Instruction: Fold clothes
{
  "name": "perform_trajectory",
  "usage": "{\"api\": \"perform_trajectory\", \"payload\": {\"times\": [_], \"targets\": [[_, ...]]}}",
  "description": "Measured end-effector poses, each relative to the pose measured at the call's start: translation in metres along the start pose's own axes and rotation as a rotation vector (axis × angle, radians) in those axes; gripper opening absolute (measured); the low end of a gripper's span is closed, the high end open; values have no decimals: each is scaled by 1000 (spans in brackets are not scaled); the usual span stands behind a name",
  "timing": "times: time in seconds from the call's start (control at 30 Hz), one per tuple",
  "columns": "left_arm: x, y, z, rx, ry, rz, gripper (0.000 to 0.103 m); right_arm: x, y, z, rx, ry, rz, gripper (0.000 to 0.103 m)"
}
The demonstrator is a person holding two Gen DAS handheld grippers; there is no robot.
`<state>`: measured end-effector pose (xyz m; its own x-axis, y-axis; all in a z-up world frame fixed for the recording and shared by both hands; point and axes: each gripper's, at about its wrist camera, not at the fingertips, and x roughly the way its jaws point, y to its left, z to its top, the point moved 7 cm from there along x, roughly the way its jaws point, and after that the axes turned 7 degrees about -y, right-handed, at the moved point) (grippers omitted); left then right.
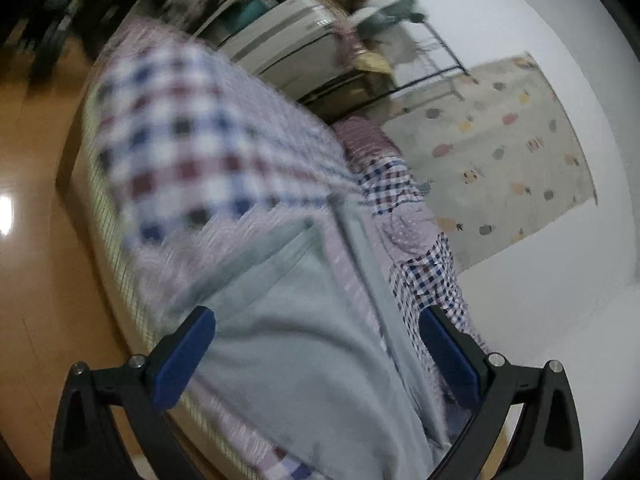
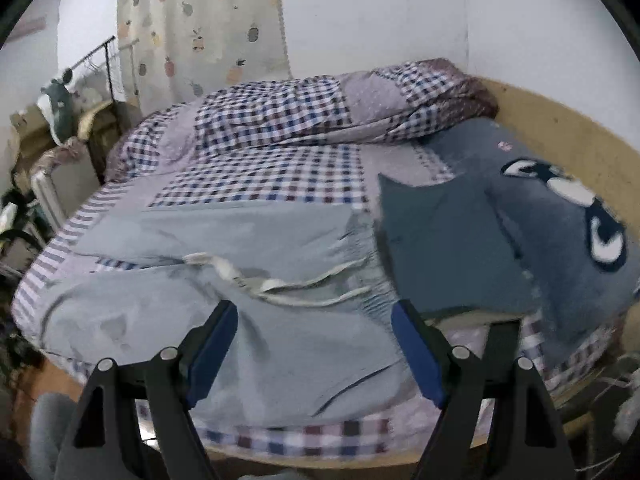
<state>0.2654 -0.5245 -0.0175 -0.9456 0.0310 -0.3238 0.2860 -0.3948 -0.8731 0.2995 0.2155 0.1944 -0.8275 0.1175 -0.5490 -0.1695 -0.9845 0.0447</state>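
Both tongs [image 1: 316,344] [image 2: 314,340] spread, pale blue garment [image 2: 240,272] flat on bed [image 2: 560,152]

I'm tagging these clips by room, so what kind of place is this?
Most likely a home bedroom. A bed with a checked patchwork cover fills the view, a rolled quilt lies at its far side, and a fruit-print curtain hangs behind. Light blue trousers lie spread out for folding.

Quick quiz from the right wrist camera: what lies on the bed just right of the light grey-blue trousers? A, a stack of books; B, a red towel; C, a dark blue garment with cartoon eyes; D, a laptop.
C: a dark blue garment with cartoon eyes lies right of the light grey-blue trousers.
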Motion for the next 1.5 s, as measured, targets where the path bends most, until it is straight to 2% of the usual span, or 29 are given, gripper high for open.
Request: {"api": "perform_trajectory", "payload": {"times": [0.17,0.3,0.43,0.57,0.87,1.5], "targets": [[11,57,-34,-156,28,24,103,-9,23,-22,-20,5,61,83],[22,61,-48,-146,47,-3,103,-16,31,-30,8,-6,118,83],[33,63,-61,-135,65,-33,103,-23,33,-38,32,-16,129,83],[43,56,-57,-98,61,-63,103,-23,37,-45,23,-12,127,83],[58,68,-57,-97,70,-44,103,-8,44,-61,97,6,181,83],[63,28,-62,-22,45,-93,103,1,37,-78,139,1,174,83]]}}
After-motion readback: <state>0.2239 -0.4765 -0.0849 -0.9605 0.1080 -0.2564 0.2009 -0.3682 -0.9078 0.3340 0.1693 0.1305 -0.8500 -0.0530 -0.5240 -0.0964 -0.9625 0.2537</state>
